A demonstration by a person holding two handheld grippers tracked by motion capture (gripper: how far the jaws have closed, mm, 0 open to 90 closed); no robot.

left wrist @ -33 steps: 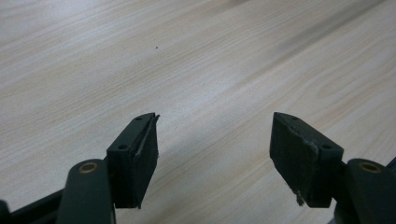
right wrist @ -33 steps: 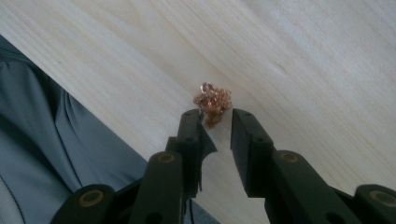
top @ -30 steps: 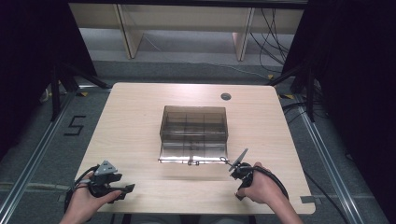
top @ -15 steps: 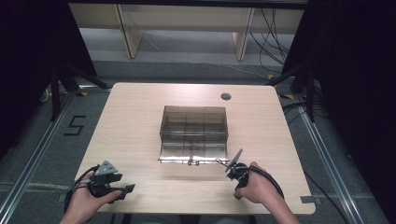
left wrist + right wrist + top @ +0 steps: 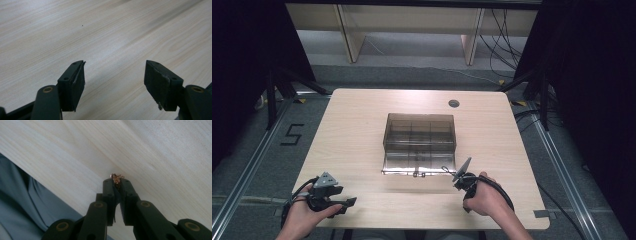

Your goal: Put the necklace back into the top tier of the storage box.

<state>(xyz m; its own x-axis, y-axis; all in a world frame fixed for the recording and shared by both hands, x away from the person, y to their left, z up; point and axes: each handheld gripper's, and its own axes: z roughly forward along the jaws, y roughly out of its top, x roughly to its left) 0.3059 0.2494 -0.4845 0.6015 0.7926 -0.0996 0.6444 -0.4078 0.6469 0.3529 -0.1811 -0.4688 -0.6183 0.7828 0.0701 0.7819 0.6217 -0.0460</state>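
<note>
Pinching down on a small gold-coloured chain [image 5: 116, 179], the right gripper [image 5: 117, 182] has just been closing its jaws, and they now stand pressed together with the tangle of fine links caught at their tips, just above the pale wooden surface [image 5: 160, 150]. In the high view that gripper [image 5: 458, 176] sits at the near right of the surface, tilted in the person's hand, where a second ago its jaws stood visibly apart. I judge that the pick-up is made and the jewellery is ready to be lifted. The left gripper [image 5: 113, 82] hangs low over bare wood at the near left with its jaws wide apart and nothing between them. Farther off, at the middle of the surface, the smoky transparent compartment box [image 5: 419, 135] stands with its lid [image 5: 417, 164] folded down towards the person, just beyond the right gripper; its divided cells look like the chain's likely destination.
</note>
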